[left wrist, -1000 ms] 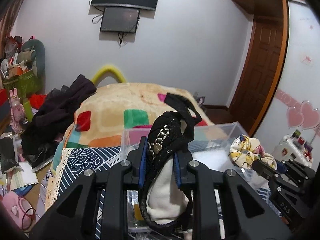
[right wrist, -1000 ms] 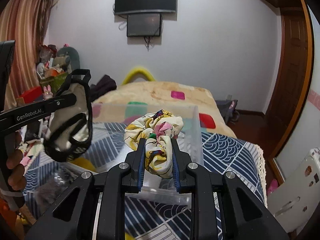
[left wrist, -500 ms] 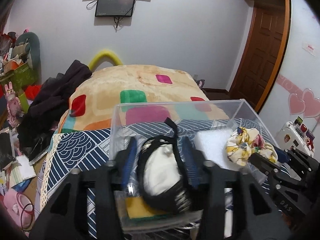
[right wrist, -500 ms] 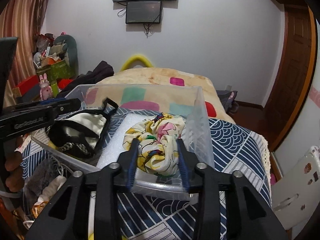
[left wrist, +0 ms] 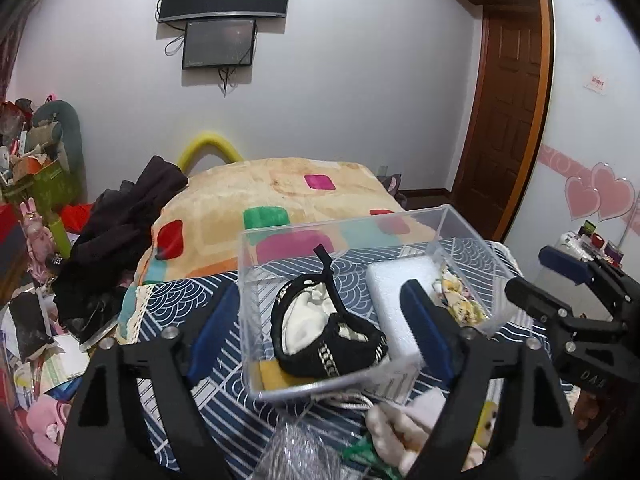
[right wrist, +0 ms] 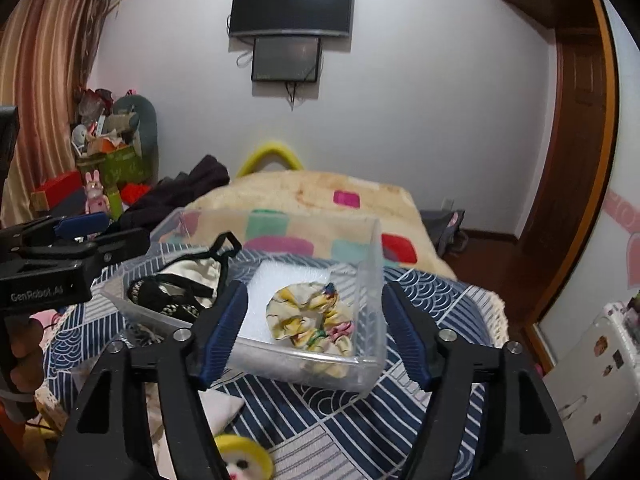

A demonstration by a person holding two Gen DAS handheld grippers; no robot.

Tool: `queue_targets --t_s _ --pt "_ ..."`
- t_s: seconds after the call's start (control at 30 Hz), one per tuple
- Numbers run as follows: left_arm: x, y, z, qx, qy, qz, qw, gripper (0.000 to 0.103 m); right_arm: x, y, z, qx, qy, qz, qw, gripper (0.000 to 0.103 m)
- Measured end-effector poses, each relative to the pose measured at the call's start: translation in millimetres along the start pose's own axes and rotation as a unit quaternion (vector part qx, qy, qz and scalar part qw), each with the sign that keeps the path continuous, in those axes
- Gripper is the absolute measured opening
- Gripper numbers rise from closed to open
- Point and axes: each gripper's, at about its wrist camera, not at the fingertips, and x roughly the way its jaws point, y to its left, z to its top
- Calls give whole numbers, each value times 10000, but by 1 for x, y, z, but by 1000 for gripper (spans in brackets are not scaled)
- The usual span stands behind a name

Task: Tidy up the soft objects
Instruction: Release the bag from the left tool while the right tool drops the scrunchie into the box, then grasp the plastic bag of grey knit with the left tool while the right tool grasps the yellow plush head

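Observation:
A clear plastic box (left wrist: 460, 220) (right wrist: 372, 280) stands on the blue patterned bedspread. A black and cream pouch with a strap (left wrist: 328, 332) (right wrist: 180, 292) lies in its left part. A yellow floral scrunchie (right wrist: 312, 320) (left wrist: 460, 300) lies in its right part, next to a white foam block (left wrist: 396, 292). My left gripper (left wrist: 320, 336) is open and empty, just in front of the pouch. My right gripper (right wrist: 316, 332) is open and empty, its fingers either side of the box's near right corner.
Loose soft items and a silvery bag (left wrist: 296, 452) lie on the bedspread in front of the box. A yellow and white plush (right wrist: 240, 460) lies at the near edge. A dark clothes pile (left wrist: 120, 232) sits left on the patchwork blanket (left wrist: 280, 192).
Both grippers lowered to the box and opened. The pouch dropped into the left part and the scrunchie into the right part. Both grippers have since drawn back a little.

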Motion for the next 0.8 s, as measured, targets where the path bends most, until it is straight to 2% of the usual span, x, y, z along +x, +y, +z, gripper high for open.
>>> queue_targets --t_s 0.27,0.5,0.8 --pt "-29 6 -19 11 21 131 9999 91 -20 7 -11 -25 -79 124 9999 70" --pt "-35 14 -50 -43 271 212 9994 94 -12 10 -38 72 341 233 9991 70" --pt "-12 34 -96 -318 967 308 9943 94 5 12 -73 330 1029 464 9931 70"
